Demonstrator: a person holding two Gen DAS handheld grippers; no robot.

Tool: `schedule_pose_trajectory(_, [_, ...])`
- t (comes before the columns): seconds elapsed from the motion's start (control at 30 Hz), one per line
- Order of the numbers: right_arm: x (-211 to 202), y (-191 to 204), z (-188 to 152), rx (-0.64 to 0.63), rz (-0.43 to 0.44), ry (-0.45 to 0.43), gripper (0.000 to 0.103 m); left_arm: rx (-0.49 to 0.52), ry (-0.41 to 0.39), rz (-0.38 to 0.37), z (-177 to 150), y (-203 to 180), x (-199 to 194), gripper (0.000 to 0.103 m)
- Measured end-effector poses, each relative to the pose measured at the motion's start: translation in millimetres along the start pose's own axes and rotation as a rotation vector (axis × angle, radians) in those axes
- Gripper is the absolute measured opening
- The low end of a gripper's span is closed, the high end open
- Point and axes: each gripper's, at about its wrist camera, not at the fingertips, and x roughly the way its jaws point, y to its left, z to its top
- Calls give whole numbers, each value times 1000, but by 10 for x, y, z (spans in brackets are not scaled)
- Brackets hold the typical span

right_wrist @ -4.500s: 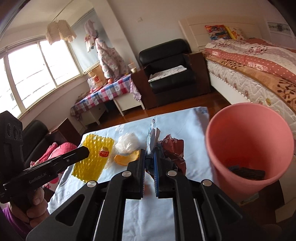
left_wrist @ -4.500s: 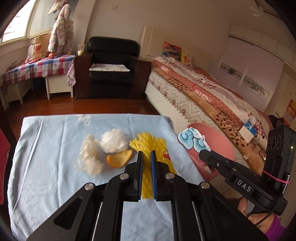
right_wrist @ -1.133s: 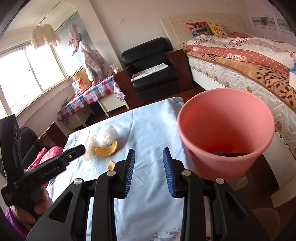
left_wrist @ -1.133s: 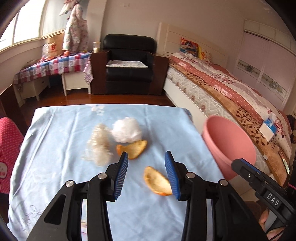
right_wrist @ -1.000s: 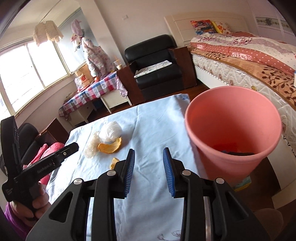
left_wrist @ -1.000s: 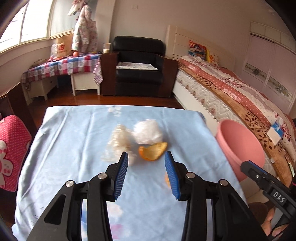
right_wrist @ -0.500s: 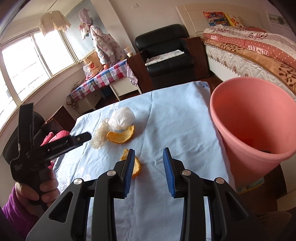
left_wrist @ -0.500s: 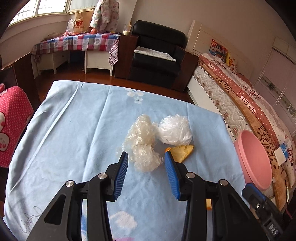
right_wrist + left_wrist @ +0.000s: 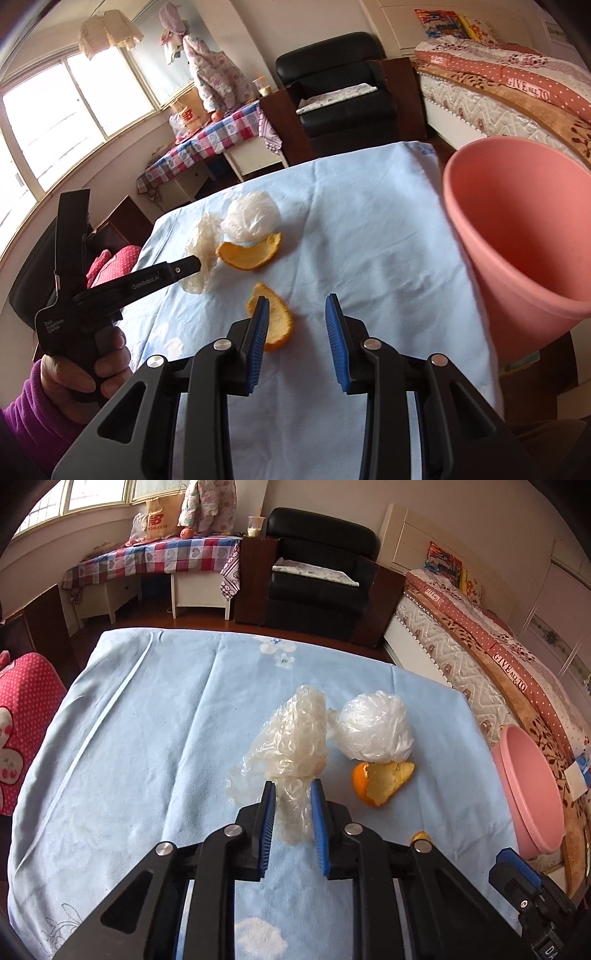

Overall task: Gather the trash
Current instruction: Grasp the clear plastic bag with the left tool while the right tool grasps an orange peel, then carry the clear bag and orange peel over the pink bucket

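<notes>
Plastic wrap (image 9: 291, 746), clear and crumpled, sat between the blue pads of the left gripper (image 9: 293, 825). The jaws had just been closing and now pressed the lower end of the wrap from both sides. Beyond this gripper and to its right lay a white plastic ball (image 9: 373, 726), touching the wrap, and in front of the ball an orange peel (image 9: 380, 781). All lay on the blue cloth (image 9: 140, 738). The right gripper (image 9: 298, 341) stood partly open with nothing held; a second peel (image 9: 275, 317) lay on the cloth just at its left pad, partly behind it. The pink bin (image 9: 517, 236) stood to the right of this gripper, at the table edge. A hand (image 9: 92, 365) in a purple sleeve held the left gripper.
</notes>
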Motion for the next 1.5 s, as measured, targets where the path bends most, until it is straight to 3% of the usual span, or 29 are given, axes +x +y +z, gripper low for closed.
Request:
schedule_pose_trajectory(0.47, [222, 110, -120, -6, -12, 79, 32, -1, -69, -32, -175, 247, -542, 16])
schedule_pose_trajectory(0.87, [311, 244, -212, -69, -55, 118, 31, -11, -60, -57, -274, 358, -630, 16])
schedule_pose_trajectory(1.2, [302, 312, -242, -89, -64, 128, 5, -3, -62, -72, -339, 362, -712, 16])
schedule_pose_trajectory(1.5, [135, 313, -209, -85, -50, 85, 5, 19, -76, -108, -381, 246, -866, 16])
